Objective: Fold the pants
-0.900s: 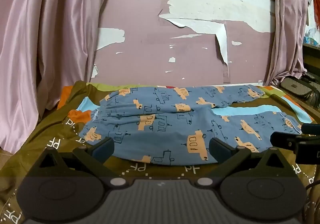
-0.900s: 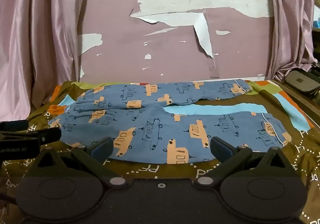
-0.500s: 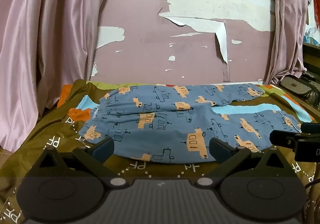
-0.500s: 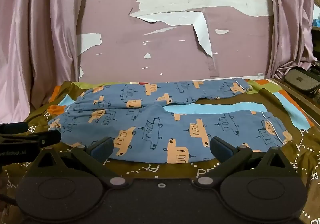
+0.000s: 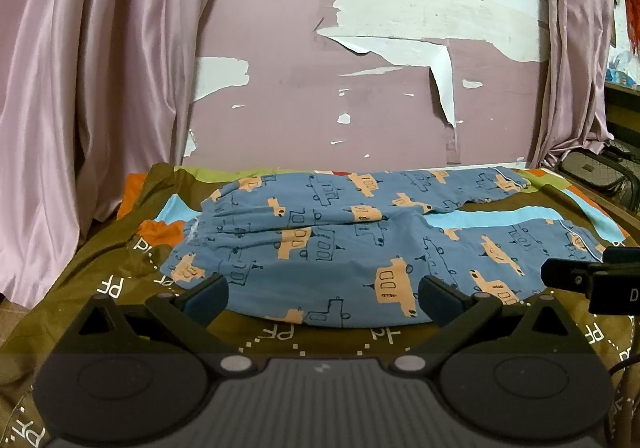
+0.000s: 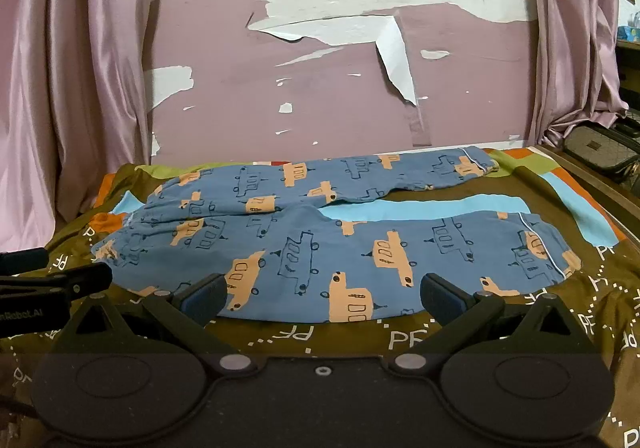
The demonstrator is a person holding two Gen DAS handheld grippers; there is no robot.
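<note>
Blue car-print pants (image 5: 360,244) lie flat on brown bedspread (image 5: 100,260), waistband at 9 o'clock, legs toward 3. Left gripper (image 5: 322,298) and right gripper (image 6: 322,298) both wide apart, holding nothing, at near pants edge.

Dim, even light; fisheye-warped, vignetted edges
</note>
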